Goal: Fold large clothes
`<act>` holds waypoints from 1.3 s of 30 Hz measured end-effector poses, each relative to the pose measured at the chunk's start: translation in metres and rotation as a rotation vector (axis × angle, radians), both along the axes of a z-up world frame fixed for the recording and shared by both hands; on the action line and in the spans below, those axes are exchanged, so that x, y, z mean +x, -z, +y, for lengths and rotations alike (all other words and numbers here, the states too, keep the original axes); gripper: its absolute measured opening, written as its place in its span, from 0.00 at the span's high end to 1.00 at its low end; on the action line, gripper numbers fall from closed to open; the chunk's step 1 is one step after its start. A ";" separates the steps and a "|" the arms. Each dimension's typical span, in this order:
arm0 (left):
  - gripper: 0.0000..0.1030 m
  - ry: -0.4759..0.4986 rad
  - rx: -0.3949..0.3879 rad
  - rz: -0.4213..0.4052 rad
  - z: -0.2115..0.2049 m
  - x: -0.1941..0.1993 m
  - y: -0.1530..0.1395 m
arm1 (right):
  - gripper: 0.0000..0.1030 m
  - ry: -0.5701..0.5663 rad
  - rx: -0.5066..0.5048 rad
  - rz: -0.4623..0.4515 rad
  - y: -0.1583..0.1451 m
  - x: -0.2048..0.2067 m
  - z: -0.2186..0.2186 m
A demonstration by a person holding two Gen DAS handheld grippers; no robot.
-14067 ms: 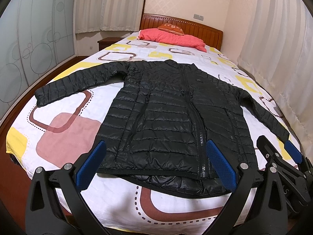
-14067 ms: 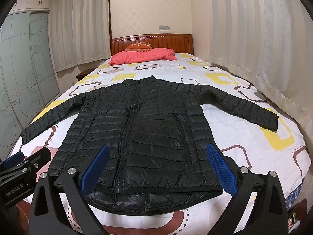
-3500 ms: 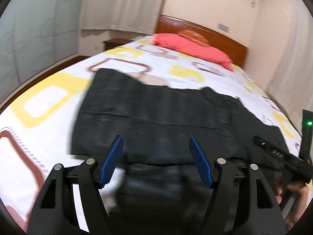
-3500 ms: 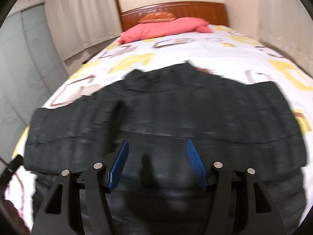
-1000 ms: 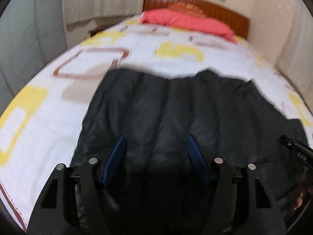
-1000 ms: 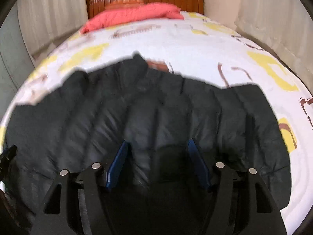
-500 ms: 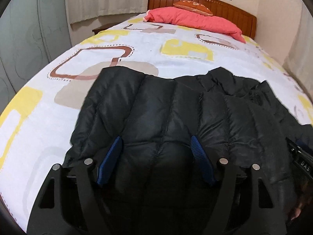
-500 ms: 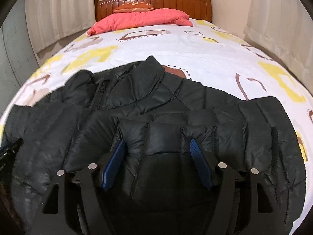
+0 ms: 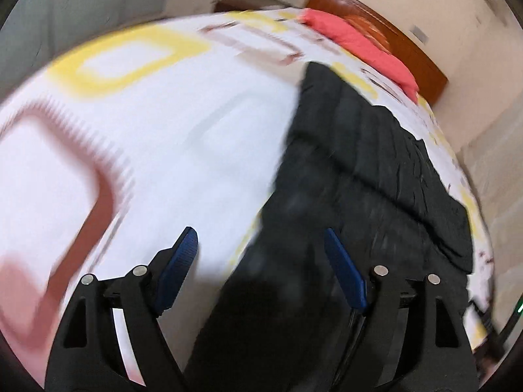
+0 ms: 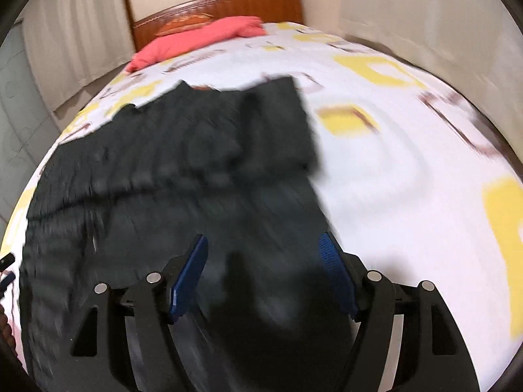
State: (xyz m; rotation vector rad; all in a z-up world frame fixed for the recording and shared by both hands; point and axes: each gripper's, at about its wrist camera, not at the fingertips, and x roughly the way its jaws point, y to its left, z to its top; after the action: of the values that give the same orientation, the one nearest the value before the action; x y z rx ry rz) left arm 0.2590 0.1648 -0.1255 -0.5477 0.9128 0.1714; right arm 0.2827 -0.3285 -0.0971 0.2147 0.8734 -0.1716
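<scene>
A black quilted down jacket [image 9: 369, 163] lies folded on the patterned bed, sleeves folded across the body; it also shows in the right wrist view [image 10: 183, 170]. My left gripper [image 9: 258, 248] is open and empty, over the jacket's left edge and the sheet. My right gripper [image 10: 264, 254] is open and empty, over the jacket's near right part. Both views are blurred by motion.
The bed sheet [image 9: 163, 104] is white with yellow and brown squares. A red pillow [image 10: 202, 40] lies at the wooden headboard [image 10: 228, 3]. Curtains [image 10: 425, 9] hang along the right wall. Part of the other gripper [image 10: 6, 266] shows at the left edge.
Both grippers have pulled back from the jacket and swung outward, left one to the left, right one to the right. The jacket stays folded on the bed.
</scene>
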 end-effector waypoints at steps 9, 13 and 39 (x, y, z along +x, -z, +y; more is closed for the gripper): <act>0.23 -0.081 -0.207 0.013 0.017 -0.120 0.020 | 0.32 0.110 0.147 0.076 0.039 -0.136 -0.038; 0.24 -0.117 -0.291 -0.011 0.016 -0.154 0.027 | 0.32 0.118 0.217 0.032 0.042 -0.173 -0.036; 0.76 -0.053 -0.417 -0.095 -0.017 -0.192 0.038 | 0.80 0.026 0.627 -0.090 0.058 -0.218 -0.018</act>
State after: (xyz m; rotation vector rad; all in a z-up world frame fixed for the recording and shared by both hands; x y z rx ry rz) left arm 0.0671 0.1477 -0.1637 -0.9591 0.8442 0.0000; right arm 0.0652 -0.3462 -0.1548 0.8124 0.8143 0.0940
